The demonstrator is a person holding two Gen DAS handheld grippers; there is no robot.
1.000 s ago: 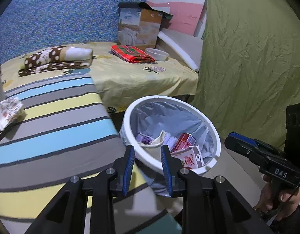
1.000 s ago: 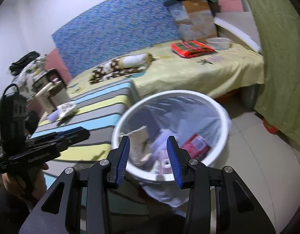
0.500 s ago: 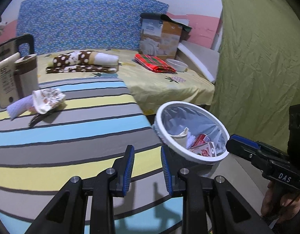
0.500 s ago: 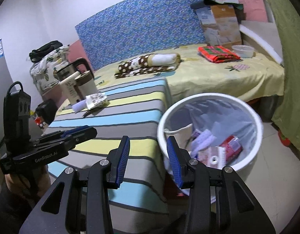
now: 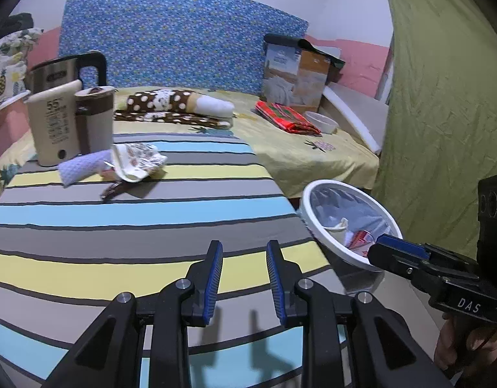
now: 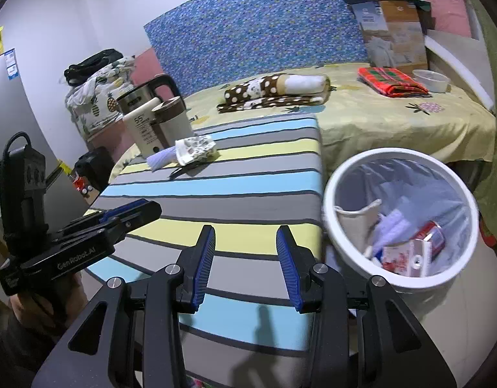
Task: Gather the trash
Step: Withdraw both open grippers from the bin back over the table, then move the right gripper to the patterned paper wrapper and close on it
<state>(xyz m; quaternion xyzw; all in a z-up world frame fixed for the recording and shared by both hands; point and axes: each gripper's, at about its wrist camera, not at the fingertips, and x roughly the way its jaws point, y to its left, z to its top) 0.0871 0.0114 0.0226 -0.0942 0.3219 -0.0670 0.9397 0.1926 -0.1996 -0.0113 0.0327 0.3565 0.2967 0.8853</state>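
Observation:
A crumpled printed wrapper [image 5: 137, 161] [image 6: 196, 148], a pale lilac tissue wad [image 5: 82, 168] [image 6: 161, 160] and a dark thin wrapper [image 5: 114, 189] lie on the far left of the striped tablecloth [image 5: 151, 213]. The white trash bin [image 5: 316, 223] [image 6: 332, 200] stands on the floor at the table's right; it holds a red can [image 6: 431, 234], a carton [image 6: 403, 258] and paper. My left gripper [image 5: 243, 258] hangs open and empty over the near stripes. My right gripper [image 6: 245, 245] is also open and empty, between the table edge and the bin.
A steel kettle [image 5: 64, 71] and a beige jug [image 5: 57, 126] stand behind the trash. Beyond is a bed with a dotted blanket [image 5: 174, 106], red plaid cloth [image 5: 287, 118], bowl [image 5: 321, 123] and cardboard box [image 5: 293, 74]. A green curtain [image 5: 442, 97] hangs on the right.
Both grippers have swung left, away from above the bin and over the striped table. The trash by the kettle has come into fuller view. Neither gripper's jaws have changed.

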